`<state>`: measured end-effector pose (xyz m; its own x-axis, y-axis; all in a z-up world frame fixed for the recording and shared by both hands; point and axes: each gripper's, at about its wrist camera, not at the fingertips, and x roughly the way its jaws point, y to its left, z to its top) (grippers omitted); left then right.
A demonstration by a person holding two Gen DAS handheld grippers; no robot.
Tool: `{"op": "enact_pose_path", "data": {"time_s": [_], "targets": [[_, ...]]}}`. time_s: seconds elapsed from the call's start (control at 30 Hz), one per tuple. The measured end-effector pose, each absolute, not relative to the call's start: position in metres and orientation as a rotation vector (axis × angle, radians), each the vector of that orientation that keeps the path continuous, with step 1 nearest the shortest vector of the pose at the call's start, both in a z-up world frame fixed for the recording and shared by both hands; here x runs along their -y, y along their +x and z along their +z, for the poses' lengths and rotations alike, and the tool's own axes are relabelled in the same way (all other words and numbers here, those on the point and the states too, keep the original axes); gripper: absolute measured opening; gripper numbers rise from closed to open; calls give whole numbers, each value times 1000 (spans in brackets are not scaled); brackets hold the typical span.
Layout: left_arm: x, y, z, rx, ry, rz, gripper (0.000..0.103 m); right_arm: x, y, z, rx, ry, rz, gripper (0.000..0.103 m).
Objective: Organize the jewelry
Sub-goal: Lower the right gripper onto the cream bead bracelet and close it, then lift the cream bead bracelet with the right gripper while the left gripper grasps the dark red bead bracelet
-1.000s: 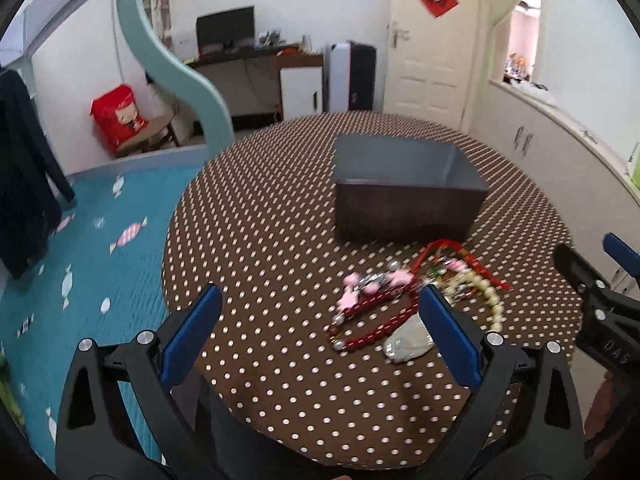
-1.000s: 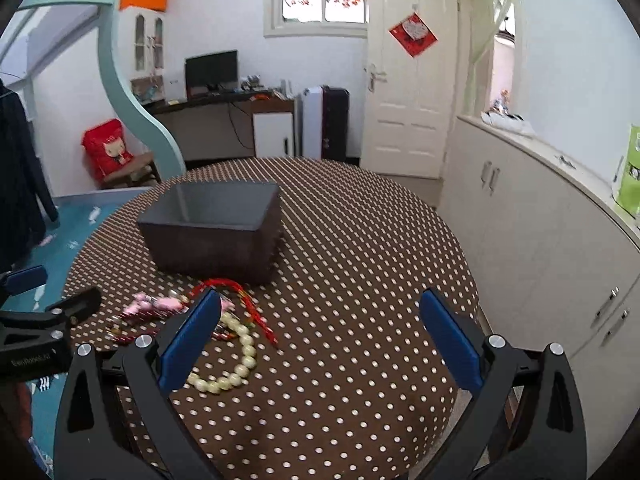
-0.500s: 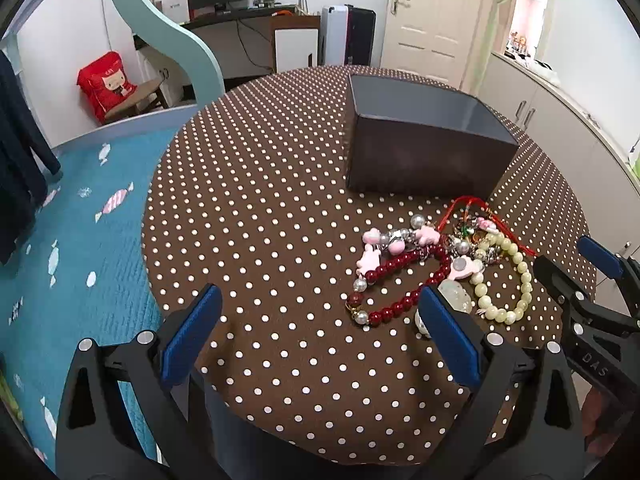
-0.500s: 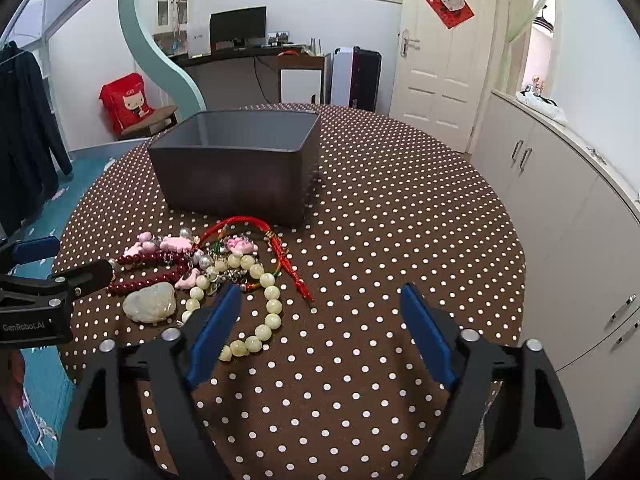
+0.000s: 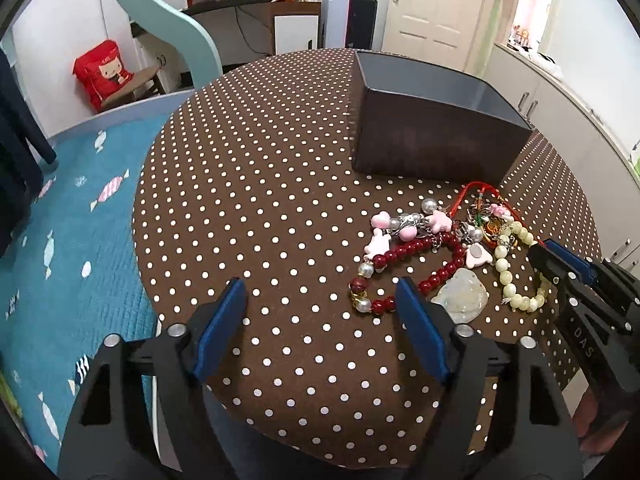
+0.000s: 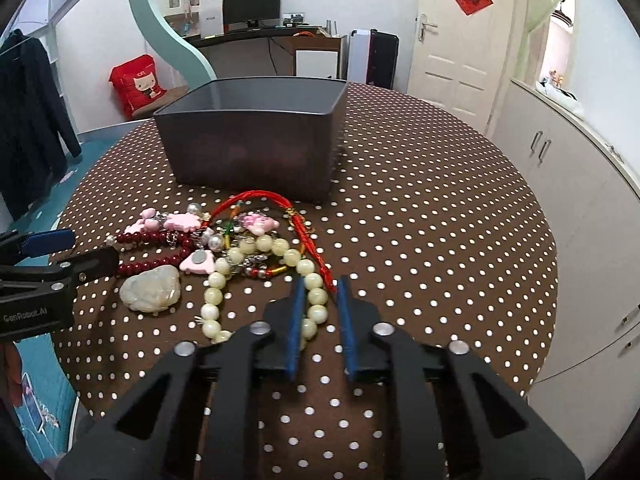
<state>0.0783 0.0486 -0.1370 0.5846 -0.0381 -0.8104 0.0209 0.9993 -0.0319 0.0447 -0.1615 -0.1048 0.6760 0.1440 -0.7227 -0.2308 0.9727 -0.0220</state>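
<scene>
Your right hand-held gripper (image 6: 319, 286) has just been closing, its jaws now narrow around the cream beads (image 6: 314, 282), though a firm pinch can't be made out. Your left hand-held gripper (image 5: 322, 292) has been closing too, still wide with only table (image 5: 248, 184) between. The jewelry pile (image 5: 432, 248) lies before the grey box (image 6: 256, 140), whose visible inside looks bare.

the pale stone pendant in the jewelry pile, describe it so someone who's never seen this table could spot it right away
On the brown polka-dot table, a jewelry heap lies in front of the dark gray box. The pale stone pendant sits at the heap's near left edge, beside the dark red bead bracelet. It is one solid, carved, whitish lump, not a string of beads.
</scene>
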Motion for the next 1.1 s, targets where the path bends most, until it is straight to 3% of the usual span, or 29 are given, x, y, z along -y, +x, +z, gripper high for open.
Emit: {"op": "enact_pose_path", "data": {"time_s": [0.2, 0.33, 1.1], "targets": [[-43, 77, -134, -940, -27, -139, 20, 168, 45, -102, -815, -78, 237, 9], [-43, 75, -131, -915, -37, -140, 6, 174, 43, -95, -803, -70, 240, 9], [-50, 78, -60, -850, -162, -233, 6, 172, 44, -21, -667, -83, 272, 9]]}}
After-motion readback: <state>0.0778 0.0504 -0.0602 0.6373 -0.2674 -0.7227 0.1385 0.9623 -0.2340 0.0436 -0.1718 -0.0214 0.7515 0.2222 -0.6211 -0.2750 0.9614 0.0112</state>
